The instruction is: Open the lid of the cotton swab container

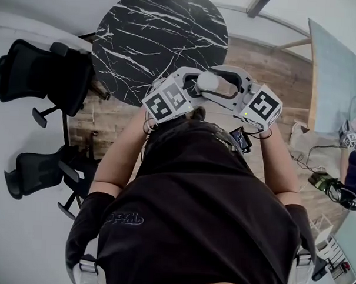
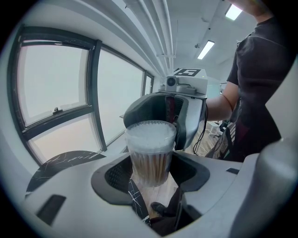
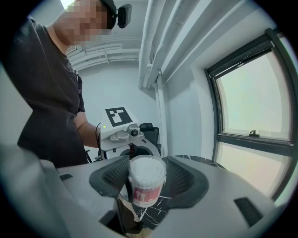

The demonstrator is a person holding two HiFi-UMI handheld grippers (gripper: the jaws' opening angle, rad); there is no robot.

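The person is holding the cotton swab container (image 2: 149, 155) up in mid-air in front of the chest. It is hanging over the wooden floor (image 1: 275, 66), just off the edge of the round black marble table (image 1: 147, 43), and is not resting on anything.

The left hand-held gripper (image 2: 151, 171) is closing partway on the clear lower body, where the swab sticks are showing through, and its pads are pressing on either side. The right hand-held gripper (image 3: 148, 175) is coming in from the opposite side, nose to nose with the left one. Its jaws are flanking the upper part of the tub around the lid (image 3: 147, 166), and the pads are looking snug against it on both sides.

The container is standing roughly upright, with its long axis running across the line both grippers are pointing along and the lid end facing up. The lid is therefore lying right at the right gripper's pads, while the left one is sitting lower, on the body.

I judge the opening step to be just starting, with the lid appearing seated. The move seems to be calling for the right gripper to draw the lid up along that axis while the left is bracing the body. A weak hold on the smooth clear wall is risking a slip.
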